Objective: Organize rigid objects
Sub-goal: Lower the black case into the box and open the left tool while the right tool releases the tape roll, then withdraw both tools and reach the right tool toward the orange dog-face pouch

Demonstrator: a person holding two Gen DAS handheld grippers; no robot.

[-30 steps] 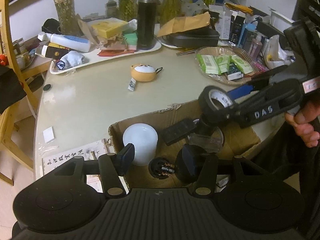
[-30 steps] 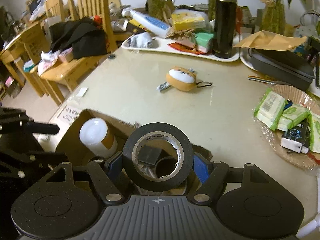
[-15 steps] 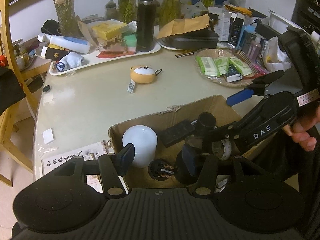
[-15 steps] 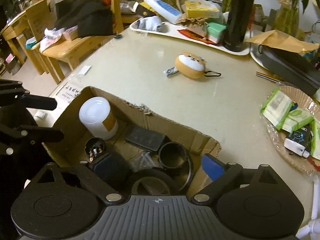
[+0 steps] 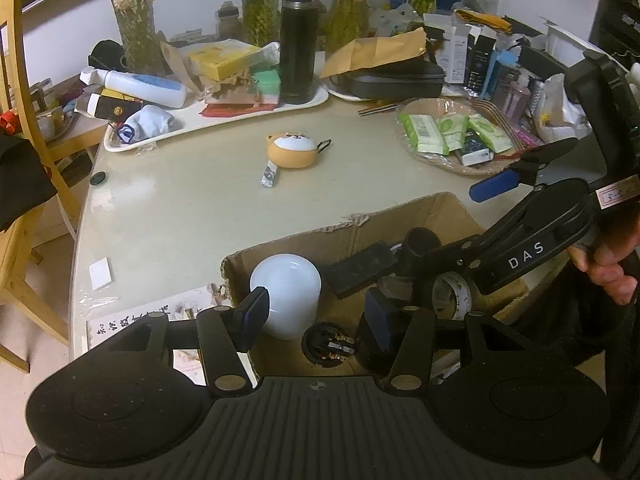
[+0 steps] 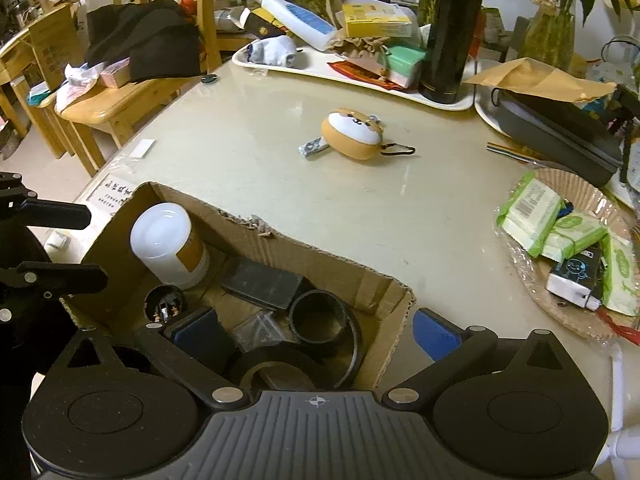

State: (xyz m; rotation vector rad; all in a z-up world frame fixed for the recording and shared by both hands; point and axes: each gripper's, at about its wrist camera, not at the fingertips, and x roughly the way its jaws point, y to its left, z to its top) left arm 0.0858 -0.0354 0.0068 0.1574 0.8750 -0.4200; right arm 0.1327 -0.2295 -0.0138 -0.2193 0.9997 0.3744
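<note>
A cardboard box sits at the table's near edge, also in the left wrist view. In it lie a black tape roll, a white jar, a black flat block, a black ring and a round black plug part. My right gripper is open and empty, jaws wide over the box above the tape roll. My left gripper is open and empty at the box's near side. An orange dog-face pouch lies mid-table.
A white tray with a black flask, bottle and boxes stands at the back. A wicker basket of green packets is on the right. Wooden chairs with clothes stand to the left.
My right gripper lowered the black tape roll into the box, opened and let it go. It now stands open above the roll. The left gripper has not moved.
</note>
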